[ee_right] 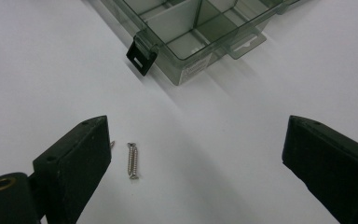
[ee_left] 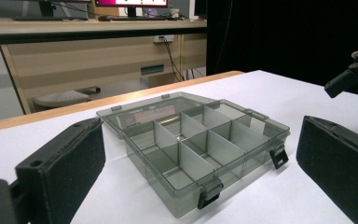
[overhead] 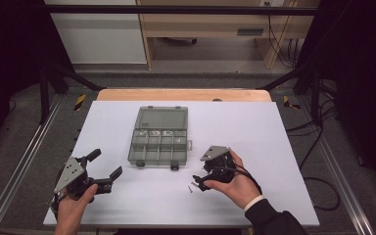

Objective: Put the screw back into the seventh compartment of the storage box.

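steel is what the right gripper (ee_right: 200, 154) is after: a small screw (ee_right: 132, 160) lying flat on the white table (ee_right: 51, 70), with the tip of a second screw (ee_right: 113, 144) peeping from behind the left-hand jaw in the right gripper view. both jaws stand wide apart with nothing between them. the screw sits inside the gap but hard over toward that left-hand jaw, just beside it and well apart from the other. to take it cleanly, i judge the gripper should slide sideways until the screw is central, then come down low to the table and close across its shaft. beyond lies the smoky plastic organiser box (ee_right: 191, 32), lid open. in the high view the left gripper (overhead: 105, 171) hovers left of the box (overhead: 157, 142), spread wide and holding nothing.
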A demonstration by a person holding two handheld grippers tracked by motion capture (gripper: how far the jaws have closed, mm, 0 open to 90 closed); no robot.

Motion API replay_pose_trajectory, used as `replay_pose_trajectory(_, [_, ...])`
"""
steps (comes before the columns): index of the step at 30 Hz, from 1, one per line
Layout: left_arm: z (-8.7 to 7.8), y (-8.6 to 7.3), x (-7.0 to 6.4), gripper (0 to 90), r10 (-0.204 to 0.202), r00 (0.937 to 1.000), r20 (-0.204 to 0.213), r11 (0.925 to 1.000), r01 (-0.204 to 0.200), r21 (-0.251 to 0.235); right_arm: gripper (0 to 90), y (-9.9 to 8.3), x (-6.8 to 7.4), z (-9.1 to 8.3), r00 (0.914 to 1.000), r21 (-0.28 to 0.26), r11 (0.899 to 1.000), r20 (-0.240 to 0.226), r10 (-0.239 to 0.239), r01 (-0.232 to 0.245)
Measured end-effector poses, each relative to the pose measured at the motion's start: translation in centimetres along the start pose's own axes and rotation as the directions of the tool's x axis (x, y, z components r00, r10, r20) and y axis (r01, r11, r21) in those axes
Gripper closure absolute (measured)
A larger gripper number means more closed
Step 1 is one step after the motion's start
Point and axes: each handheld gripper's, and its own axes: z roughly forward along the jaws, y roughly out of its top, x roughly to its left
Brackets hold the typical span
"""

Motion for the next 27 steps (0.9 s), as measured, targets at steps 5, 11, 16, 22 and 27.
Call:
replay_pose_trajectory(5, [0.0, 0.1, 0.1, 0.9, -0.001, 1.0000, -0.002, 1.0000, 0.001, -0.006, 7.9, 0.8, 0.0, 0.6, 0.9998, 0.044, 0.999, -0.009, -0.018, 0.019])
replay_pose_trajectory(11, [-0.1, 0.1, 0.1, 0.9, 0.002, 1.0000, 0.001, 0.9999, -0.002, -0.011, 8.0, 1.0, 0.2, 1.5, 0.9990, 0.092, 0.995, -0.033, -0.032, 0.035])
replay_pose_trajectory(16, [0.0, 0.0, 0.0, 0.9, 0.002, 1.0000, 0.001, 1.0000, -0.002, -0.002, 8.1, 1.1, 0.5, 2.0, 0.9978, 0.120, 0.991, -0.040, -0.053, 0.057])
replay_pose_trajectory(22, [0.0, 0.1, 0.1, 0.9, 0.001, 1.0000, -0.002, 1.0000, -0.001, -0.006, 7.8, 1.1, 0.7, 2.2, 0.9963, 0.167, 0.983, -0.050, -0.070, 0.077])
replay_pose_trajectory(27, [-0.1, 0.0, -0.1, 0.9, 0.006, 1.0000, 0.002, 1.0000, -0.006, -0.002, 8.1, 0.9, 0.4, 2.2, 0.9965, 0.188, 0.980, -0.061, -0.058, 0.068])
